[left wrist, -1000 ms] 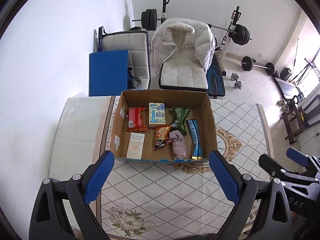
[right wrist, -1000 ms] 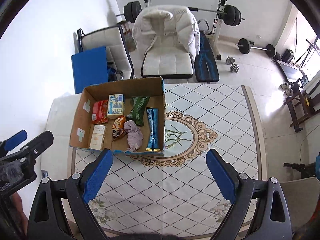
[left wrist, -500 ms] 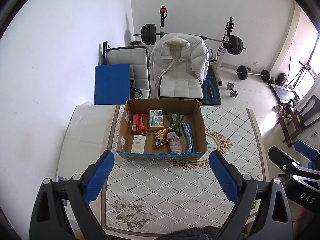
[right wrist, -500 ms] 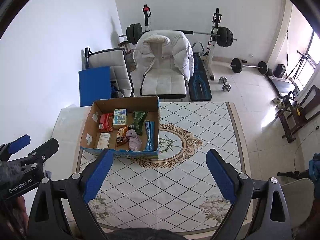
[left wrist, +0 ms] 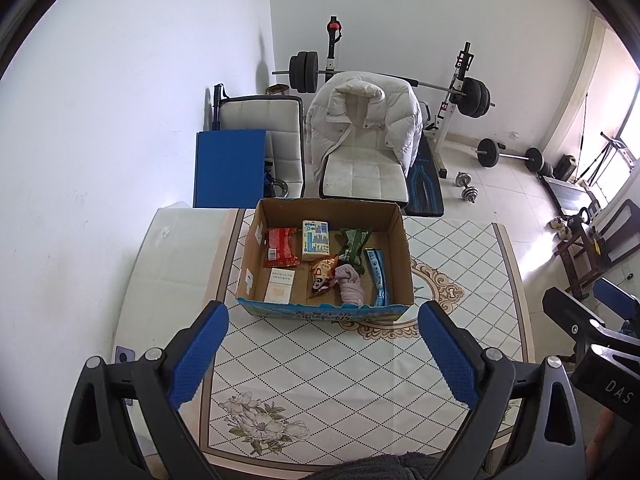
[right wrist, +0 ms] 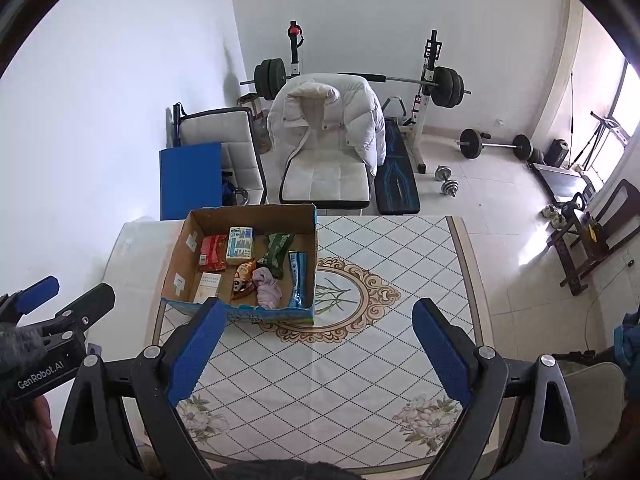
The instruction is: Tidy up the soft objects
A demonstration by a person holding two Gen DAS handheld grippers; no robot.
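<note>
An open cardboard box [left wrist: 394,232] stands on the patterned table [left wrist: 320,368], also in the right wrist view [right wrist: 176,252]. Inside lie a red packet [left wrist: 280,246], a tissue pack [left wrist: 315,239], a green packet [left wrist: 353,245], a blue packet [left wrist: 377,276], an orange snack bag [left wrist: 322,275], a white carton [left wrist: 280,290] and a crumpled pink cloth [left wrist: 351,289], the cloth also in the right wrist view [right wrist: 267,287]. My left gripper [left wrist: 324,356] is open and empty, high above the table's near side. My right gripper [right wrist: 316,352] is open and empty, to the right of the box.
Behind the table stand a white chair with a white puffer jacket [left wrist: 364,120], a second white chair [left wrist: 260,128], a blue panel [left wrist: 229,168] and a barbell rack [left wrist: 460,88]. Dumbbells [left wrist: 466,186] lie on the floor. A white wall is on the left.
Both grippers have pulled back and up from the box, so the box looks smaller and more of the table and room shows. Both stay open and empty.
</note>
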